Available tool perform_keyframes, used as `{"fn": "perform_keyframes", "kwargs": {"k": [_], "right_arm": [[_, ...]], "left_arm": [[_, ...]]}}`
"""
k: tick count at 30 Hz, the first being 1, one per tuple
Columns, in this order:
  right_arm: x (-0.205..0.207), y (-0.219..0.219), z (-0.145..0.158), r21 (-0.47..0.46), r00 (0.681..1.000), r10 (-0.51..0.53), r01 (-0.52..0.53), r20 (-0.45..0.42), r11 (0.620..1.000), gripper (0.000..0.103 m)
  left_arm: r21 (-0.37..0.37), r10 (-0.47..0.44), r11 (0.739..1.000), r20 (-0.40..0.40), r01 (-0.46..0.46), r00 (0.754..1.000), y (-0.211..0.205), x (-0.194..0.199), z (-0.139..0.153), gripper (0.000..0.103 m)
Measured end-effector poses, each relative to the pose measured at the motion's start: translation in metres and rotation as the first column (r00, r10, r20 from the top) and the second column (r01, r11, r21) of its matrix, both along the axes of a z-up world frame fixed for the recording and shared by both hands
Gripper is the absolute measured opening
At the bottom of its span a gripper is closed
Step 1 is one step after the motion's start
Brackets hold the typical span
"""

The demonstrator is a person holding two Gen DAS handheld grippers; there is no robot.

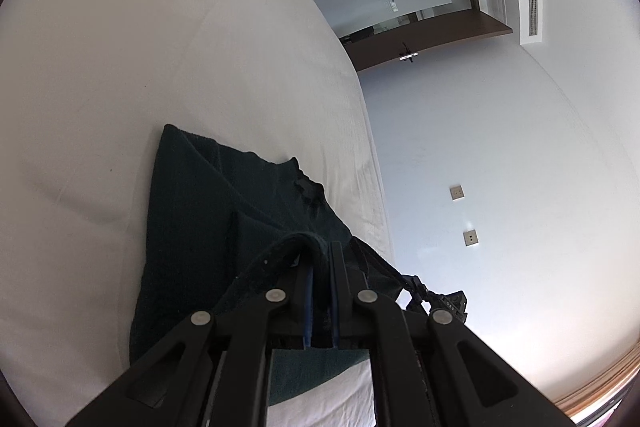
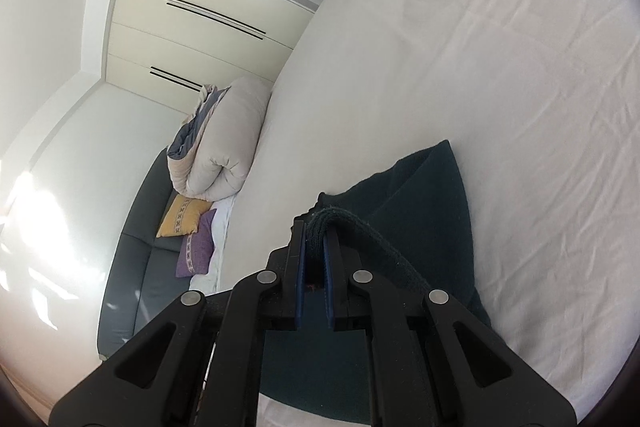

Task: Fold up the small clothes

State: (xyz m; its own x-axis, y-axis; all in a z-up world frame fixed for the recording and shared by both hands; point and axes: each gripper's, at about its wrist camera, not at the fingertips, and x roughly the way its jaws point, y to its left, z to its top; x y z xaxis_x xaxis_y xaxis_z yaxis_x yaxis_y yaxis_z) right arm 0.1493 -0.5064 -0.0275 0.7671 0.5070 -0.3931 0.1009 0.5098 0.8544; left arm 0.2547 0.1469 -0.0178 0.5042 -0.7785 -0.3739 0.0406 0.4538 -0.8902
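Item: dark green garment [image 1: 224,211], knit or fleece-like, lying on a white bed sheet [image 1: 120,67]. From the left wrist view it spreads from centre toward 7 o'clock; its near edge passes beneath the tool body and is cut off from sight. From the right wrist view it [image 2: 424,211] lies at 5 o'clock of centre, lower portion again hidden under the linkage.

Left gripper [image 1: 322,251]: clenched on a thick hem of the garment, which loops over the fingertips; the blue pads [image 1: 308,291] are pressed nearly together. A strap or cord with a small black buckle-like piece [image 1: 448,303] trails toward 4 o'clock; its kind is hard to make out.

Right gripper [image 2: 316,231]: clenched on a ribbed band of the garment, bunched between the blue pads [image 2: 300,279], the band running off toward 4 o'clock.

Surroundings, right wrist view: rolled cream duvet [image 2: 224,139] at 9 o'clock, yellow cushion [image 2: 182,217] and purple cushion [image 2: 196,247] on a grey sofa [image 2: 132,259], partly hidden by the bed's edge; wardrobe doors [image 2: 192,27] at 11 o'clock.

Surroundings, left wrist view: wall with two socket plates [image 1: 464,215] at 3 o'clock; the brown-framed opening [image 1: 400,7] at 1 o'clock is distorted by the lens.
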Motion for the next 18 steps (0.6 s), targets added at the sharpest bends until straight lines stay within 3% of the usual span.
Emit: {"fn": "perform_keyframes", "kwargs": {"k": [7, 10, 11, 12, 13, 14, 16, 18], "right_arm": [[0.057, -0.009, -0.034, -0.016, 0.995, -0.046, 0.045, -0.083, 0.999, 0.007], [0.075, -0.015, -0.054, -0.013, 0.988, -0.085, 0.084, -0.132, 0.996, 0.008], [0.079, -0.017, -0.061, -0.009, 0.985, -0.089, 0.089, -0.148, 0.996, 0.009], [0.084, -0.019, -0.069, 0.0, 0.98, -0.093, 0.094, -0.173, 0.996, 0.012], [0.088, -0.02, -0.075, 0.005, 0.976, -0.099, 0.102, -0.194, 0.995, 0.028], [0.089, -0.02, -0.079, 0.0, 0.974, -0.107, 0.109, -0.201, 0.994, 0.056], [0.091, -0.021, -0.079, 0.013, 0.982, -0.116, 0.119, -0.151, 0.993, 0.075], [0.092, -0.022, -0.075, -0.033, 0.978, -0.147, 0.143, -0.146, 0.989, 0.08]], "left_arm": [[-0.007, 0.071, 0.997, -0.076, -0.072, 0.995, 0.009, 0.042, -0.034, 0.006], [-0.008, 0.118, 0.993, -0.148, -0.12, 0.982, 0.015, 0.058, -0.057, 0.007], [-0.018, 0.119, 0.992, -0.166, -0.124, 0.979, 0.015, 0.059, -0.064, 0.01], [-0.028, 0.119, 0.992, -0.18, -0.127, 0.976, 0.016, 0.06, -0.071, 0.025], [-0.037, 0.128, 0.99, -0.183, -0.137, 0.975, 0.018, 0.058, -0.075, 0.043], [-0.034, 0.149, 0.987, -0.178, -0.157, 0.973, 0.021, 0.055, -0.077, 0.05], [-0.052, 0.17, 0.982, -0.174, -0.182, 0.97, 0.027, 0.05, -0.08, 0.058], [-0.053, 0.187, 0.979, -0.176, -0.199, 0.966, 0.031, 0.045, -0.079, 0.059]]}}
